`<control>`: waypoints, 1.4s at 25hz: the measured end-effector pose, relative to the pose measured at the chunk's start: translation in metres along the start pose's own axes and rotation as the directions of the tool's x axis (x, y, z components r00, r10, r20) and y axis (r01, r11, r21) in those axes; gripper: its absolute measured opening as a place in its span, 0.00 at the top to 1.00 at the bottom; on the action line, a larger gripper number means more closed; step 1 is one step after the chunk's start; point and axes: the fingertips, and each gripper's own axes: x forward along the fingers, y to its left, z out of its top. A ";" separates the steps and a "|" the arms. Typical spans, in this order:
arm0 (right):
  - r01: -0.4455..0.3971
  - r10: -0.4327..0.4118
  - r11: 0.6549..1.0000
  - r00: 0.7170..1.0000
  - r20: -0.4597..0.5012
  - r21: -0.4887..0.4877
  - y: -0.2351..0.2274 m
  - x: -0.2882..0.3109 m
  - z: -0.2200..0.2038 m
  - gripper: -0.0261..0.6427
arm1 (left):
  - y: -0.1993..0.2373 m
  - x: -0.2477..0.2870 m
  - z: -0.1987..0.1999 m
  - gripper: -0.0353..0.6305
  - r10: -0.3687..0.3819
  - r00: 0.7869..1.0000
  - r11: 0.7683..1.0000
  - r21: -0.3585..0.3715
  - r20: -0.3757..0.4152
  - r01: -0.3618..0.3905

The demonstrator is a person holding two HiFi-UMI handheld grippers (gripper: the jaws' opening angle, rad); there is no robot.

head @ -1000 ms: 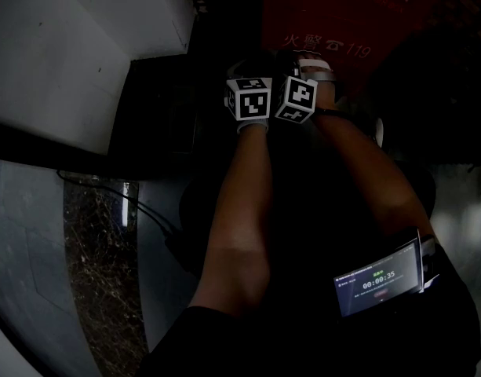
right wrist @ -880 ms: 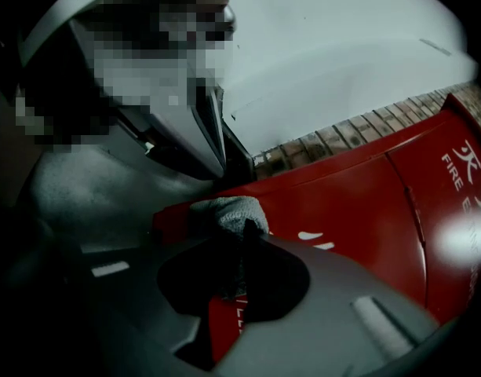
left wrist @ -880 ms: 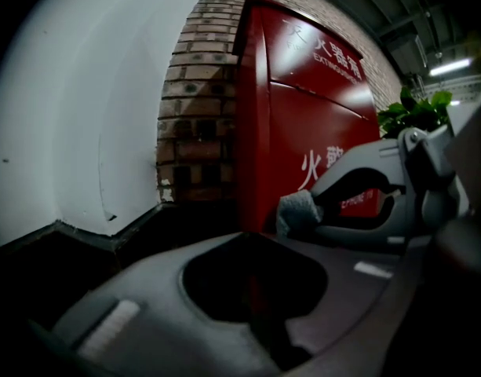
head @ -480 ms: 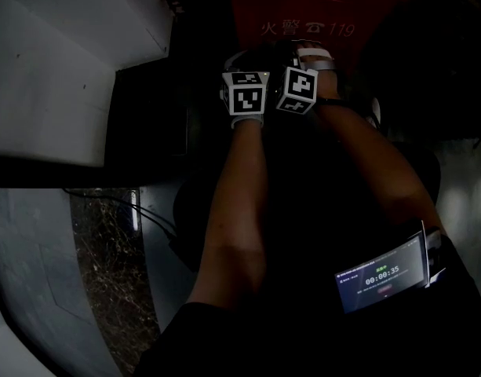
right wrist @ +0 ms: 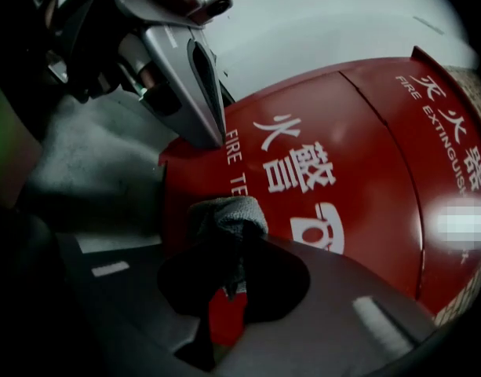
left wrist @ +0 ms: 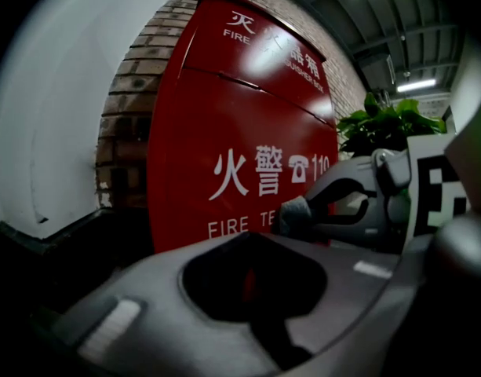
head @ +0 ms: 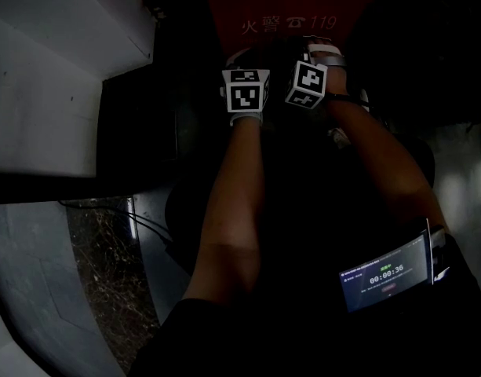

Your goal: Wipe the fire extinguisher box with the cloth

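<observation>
The red fire extinguisher box (head: 287,6) fills the top of the head view, and its front with white lettering stands close ahead (left wrist: 224,116). My right gripper (right wrist: 240,238) is shut on a grey cloth (right wrist: 228,209), whose bunched end lies against the box's lower front (right wrist: 342,155). That same cloth tip (left wrist: 293,216) shows in the left gripper view. My left gripper (left wrist: 252,240) is beside it, a little short of the box, jaws together and holding nothing. In the head view both marker cubes sit side by side, left gripper (head: 245,93) and right gripper (head: 307,81).
A white wall and ledge (head: 52,77) run along the left, with a dark step (head: 138,124) beside the box. Brick wall (left wrist: 134,93) borders the box; a potted plant (left wrist: 381,128) stands right of it. A cable (head: 142,222) lies on the floor. A timer screen (head: 385,275) is strapped to the right forearm.
The head view has drifted, so the box and wall sit further left. The right gripper has shifted slightly up and right with the cloth; the left gripper has stayed in place.
</observation>
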 end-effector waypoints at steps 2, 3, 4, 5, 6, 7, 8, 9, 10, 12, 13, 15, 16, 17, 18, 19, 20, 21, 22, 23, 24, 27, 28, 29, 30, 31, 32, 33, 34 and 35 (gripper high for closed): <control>0.002 -0.002 1.000 1.000 -0.024 0.003 -0.001 -0.001 -0.015 0.91 | -0.008 0.002 0.005 0.94 -0.023 1.000 1.000 -0.001 0.009 0.023; 0.002 -0.002 1.000 0.999 -0.036 0.008 -0.002 -0.002 -0.021 0.91 | -0.013 0.002 0.008 0.94 -0.035 0.999 0.999 0.000 0.013 0.035; 0.003 -0.002 1.000 0.999 -0.048 0.015 -0.003 -0.003 -0.028 0.91 | -0.016 0.003 0.009 0.94 -0.046 0.999 0.999 0.003 0.015 0.046; 0.004 -0.003 1.000 0.998 -0.058 0.021 -0.004 -0.004 -0.035 0.91 | -0.020 0.005 0.010 0.94 -0.056 0.998 0.998 0.009 0.015 0.056; 0.005 -0.003 1.000 0.998 -0.068 0.025 -0.006 -0.004 -0.041 0.91 | -0.024 0.007 0.010 0.94 -0.065 0.998 0.998 0.017 0.012 0.065; 0.006 -0.003 1.000 0.997 -0.077 0.027 -0.007 -0.005 -0.047 0.91 | -0.028 0.010 0.009 0.94 -0.075 0.997 0.997 0.026 0.009 0.075; 0.006 -0.004 1.000 0.996 -0.085 0.028 -0.008 -0.006 -0.053 0.91 | -0.033 0.011 0.008 0.94 -0.086 0.996 0.996 0.034 0.006 0.086; 0.006 -0.004 1.000 0.996 -0.094 0.028 -0.008 -0.007 -0.060 0.91 | -0.037 0.013 0.008 0.94 -0.098 0.995 0.994 0.042 0.004 0.098; 0.006 -0.003 1.000 0.995 -0.103 0.030 -0.008 -0.007 -0.066 0.91 | -0.042 0.014 0.007 0.94 -0.112 0.994 0.992 0.050 0.003 0.112; 0.007 -0.002 0.999 0.993 -0.122 0.039 -0.008 -0.007 -0.077 0.91 | -0.056 0.017 0.007 0.94 -0.152 0.988 0.986 0.069 -0.001 0.152; 0.008 -0.002 0.999 0.991 -0.130 0.046 -0.008 -0.007 -0.083 0.91 | -0.064 0.018 0.009 0.94 -0.176 0.984 0.981 0.076 0.000 0.176; 0.010 -0.001 0.998 0.989 -0.146 0.062 -0.009 -0.008 -0.094 0.91 | -0.079 0.019 0.013 0.94 -0.218 0.976 0.973 0.082 0.005 0.217; 0.011 0.000 0.997 0.988 -0.153 0.071 -0.009 -0.008 -0.099 0.91 | -0.085 0.019 0.014 0.94 -0.233 0.973 0.969 0.085 0.006 0.231; 0.011 0.002 0.997 0.987 -0.160 0.081 -0.010 -0.008 -0.105 0.91 | -0.090 0.019 0.013 0.94 -0.245 0.969 0.965 0.093 0.004 0.244; 0.011 0.005 0.996 0.986 -0.168 0.092 -0.010 -0.008 -0.110 0.91 | -0.095 0.020 0.012 0.94 -0.257 0.966 0.961 0.103 -0.001 0.256; 0.011 0.008 0.994 0.984 -0.177 0.105 -0.010 -0.009 -0.116 0.91 | -0.100 0.021 0.010 0.94 -0.269 0.963 0.957 0.114 -0.006 0.268; 0.012 0.010 0.993 0.983 -0.186 0.119 -0.010 -0.010 -0.122 0.91 | -0.105 0.021 0.008 0.94 -0.281 0.960 0.952 0.123 -0.011 0.280; 0.013 0.013 0.991 0.981 -0.195 0.132 -0.010 -0.010 -0.128 0.91 | -0.109 0.021 0.007 0.94 -0.292 0.956 0.948 0.130 -0.016 0.291; 0.015 0.014 0.989 0.979 -0.202 0.144 -0.010 -0.011 -0.133 0.91 | -0.111 0.021 0.005 0.94 -0.299 0.954 0.944 0.137 -0.023 0.299; 0.017 0.016 0.988 0.978 -0.209 0.156 -0.011 -0.012 -0.139 0.91 | -0.113 0.021 0.003 0.94 -0.303 0.953 0.942 0.143 -0.030 0.304; 0.020 0.017 0.985 0.977 -0.215 0.170 -0.011 -0.012 -0.143 0.91 | -0.113 0.021 0.001 0.94 -0.305 0.952 0.940 0.147 -0.034 0.306; 0.026 0.019 0.980 0.974 -0.224 0.196 -0.012 -0.014 -0.152 0.91 | -0.110 0.020 -0.001 0.94 -0.301 0.953 0.943 0.136 -0.033 0.303; 0.028 0.018 0.980 0.974 -0.227 0.196 -0.012 -0.015 -0.153 0.91 | -0.108 0.019 -0.002 0.94 -0.297 0.954 0.946 0.129 -0.036 0.299; 0.030 0.016 0.981 0.973 -0.230 0.194 -0.012 -0.015 -0.154 0.91 | -0.106 0.018 -0.003 0.94 -0.291 0.956 0.948 0.121 -0.040 0.294; 0.032 0.015 0.981 0.972 -0.235 0.193 -0.012 -0.015 -0.156 0.91 | -0.103 0.017 -0.004 0.94 -0.285 0.957 0.951 0.114 -0.042 0.288; 0.035 0.014 0.980 0.970 -0.242 0.195 -0.013 -0.015 -0.159 0.91 | -0.101 0.017 -0.005 0.94 -0.280 0.959 0.953 0.108 -0.044 0.283; 0.039 0.014 0.978 0.968 -0.252 0.203 -0.013 -0.015 -0.163 0.91 | -0.098 0.017 -0.006 0.94 -0.274 0.961 0.955 0.102 -0.046 0.278; 0.043 0.015 0.976 0.965 -0.263 0.214 -0.013 -0.015 -0.168 0.91 | -0.096 0.017 -0.007 0.94 -0.269 0.962 0.957 0.098 -0.048 0.272; 0.047 0.017 0.973 0.962 -0.274 0.226 -0.014 -0.016 -0.174 0.91 | -0.093 0.017 -0.009 0.94 -0.262 0.964 0.959 0.094 -0.052 0.266; 0.049 0.019 0.971 0.959 -0.282 0.233 -0.014 -0.017 -0.177 0.91 | -0.090 0.016 -0.011 0.94 -0.255 0.965 0.962 0.091 -0.058 0.259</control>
